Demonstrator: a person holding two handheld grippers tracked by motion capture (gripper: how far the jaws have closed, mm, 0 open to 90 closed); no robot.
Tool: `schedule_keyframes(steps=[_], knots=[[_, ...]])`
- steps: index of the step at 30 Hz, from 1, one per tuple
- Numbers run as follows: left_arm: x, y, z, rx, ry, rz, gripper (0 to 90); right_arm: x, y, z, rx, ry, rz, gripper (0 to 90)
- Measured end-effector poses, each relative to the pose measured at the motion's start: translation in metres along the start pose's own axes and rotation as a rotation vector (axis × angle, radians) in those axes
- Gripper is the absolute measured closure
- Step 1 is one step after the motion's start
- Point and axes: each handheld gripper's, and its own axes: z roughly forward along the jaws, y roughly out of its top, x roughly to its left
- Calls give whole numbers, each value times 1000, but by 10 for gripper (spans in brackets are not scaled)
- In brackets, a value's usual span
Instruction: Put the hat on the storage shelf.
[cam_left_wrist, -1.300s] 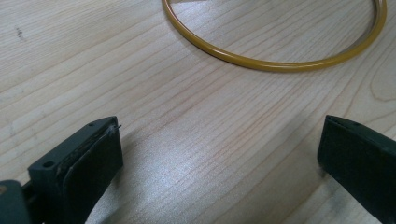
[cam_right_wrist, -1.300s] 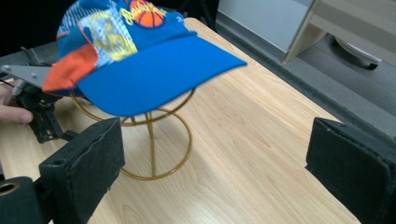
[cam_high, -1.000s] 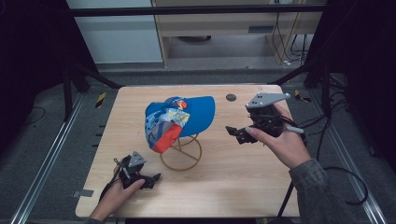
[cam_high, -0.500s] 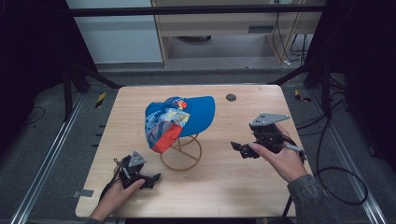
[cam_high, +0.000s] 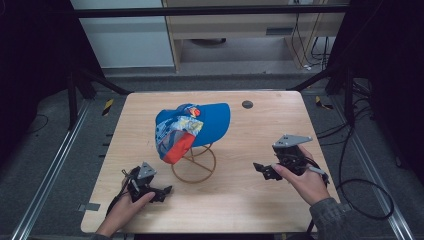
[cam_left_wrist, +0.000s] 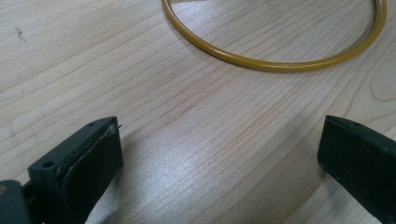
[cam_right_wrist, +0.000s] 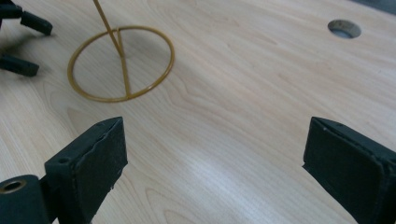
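We find the cap (cam_high: 192, 127) seated on the stand (cam_high: 194, 162) at mid-table, with the left gripper (cam_high: 162, 191) and right gripper (cam_high: 260, 169) low on either side of it, both jaws wide and empty. In our judgement, we should approach the cap level, grip the brim edge, and lift straight off so the stand does not tip.

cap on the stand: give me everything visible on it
The cap is a blue baseball cap with a multicoloured printed panel and a red-orange patch low on its front. It looks like fabric. It hangs tilted on a thin yellow wire stand, whose ring base lies flat on the wooden table, near its middle. Only the stand touches it. The left claw and right claw are both open and apart from it.
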Motion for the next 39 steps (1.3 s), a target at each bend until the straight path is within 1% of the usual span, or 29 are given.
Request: schedule_keyframes(steps=[1, 7, 11, 12, 13, 16, 19, 20, 26, 30, 33, 35, 36, 39], knots=[[0, 0, 0, 0, 0, 0, 0, 0, -2, 2, 5, -4, -1, 62], [0, 0, 0, -1, 0, 0, 0, -1, -20, 13, 30, 15, 15, 61], [0, 0, 0, -2, 0, -1, 0, 2, -32, 20, 36, 31, 22, 61], [0, 0, 0, -2, 0, -1, 0, 3, -35, 23, 38, 33, 18, 62], [0, 0, 0, -2, 0, -1, 0, 4, -38, 25, 46, 41, 18, 62], [0, 0, 0, -2, 0, -1, 0, 8, -46, 32, 65, 37, 17, 63], [0, 0, 0, -2, 0, -1, 0, 10, -54, 39, 72, 40, 15, 67], [0, 0, 0, -2, 0, -1, 0, 11, -56, 41, 79, 41, 21, 67], [0, 0, 0, -1, 0, 1, 0, 15, -66, 51, 87, 48, 28, 67], [0, 0, 0, 0, 0, 2, 0, 15, -70, 57, 90, 32, 37, 68], [0, 0, 0, 1, 1, 2, 0, 14, -72, 61, 86, 14, 57, 69], [0, 0, 0, 0, 0, 2, 0, 13, -72, 63, 82, 7, 59, 72], [0, 0, 0, 0, 1, 2, 0, 12, -72, 65, 76, -9, 74, 77], [0, 0, 0, -1, 1, 2, 0, 11, -73, 68, 65, -21, 86, 85]])
